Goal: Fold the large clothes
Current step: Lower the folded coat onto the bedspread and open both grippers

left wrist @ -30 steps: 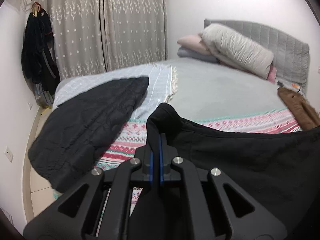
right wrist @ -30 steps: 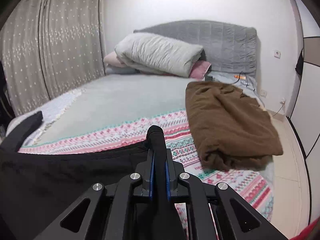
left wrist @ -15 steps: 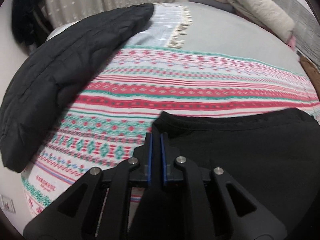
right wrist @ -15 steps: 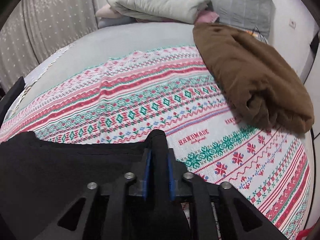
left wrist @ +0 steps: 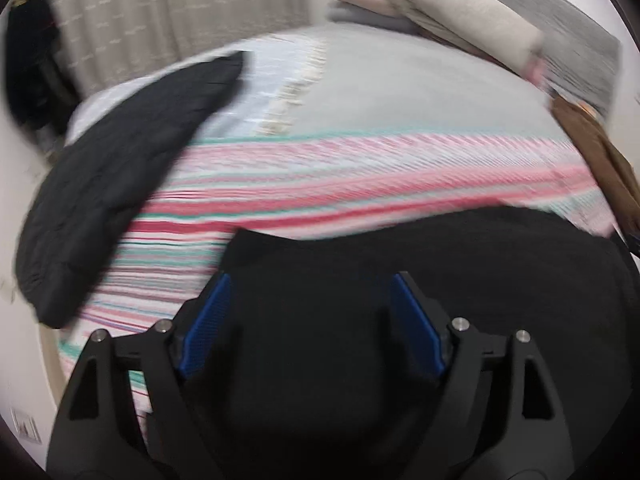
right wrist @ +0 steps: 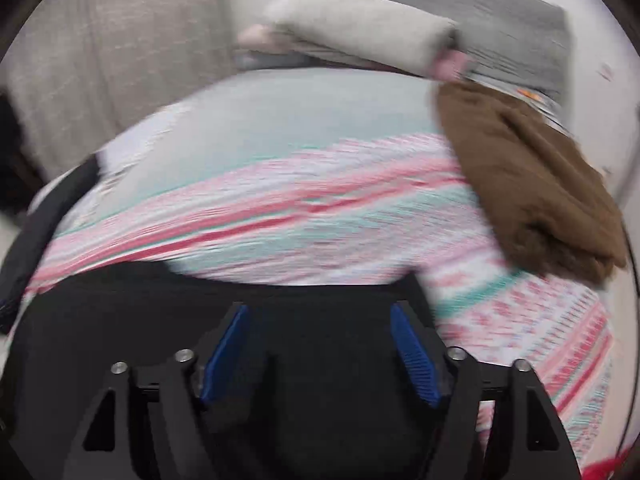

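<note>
Black soft garment (left wrist: 400, 264) flat on striped woven blanket (left wrist: 360, 176) | both tongs (left wrist: 310, 284) (right wrist: 320, 314) opening, released

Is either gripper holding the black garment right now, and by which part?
Neither. Both the left gripper and the right gripper are opening, pads clear of the black garment lying between them.

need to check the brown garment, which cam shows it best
The right wrist view. There the brown garment shows nearly whole, a folded bundle on the striped blanket by the bed's right side, only blurred. The left wrist view catches just a narrow strip of it at the picture's right edge.
</note>
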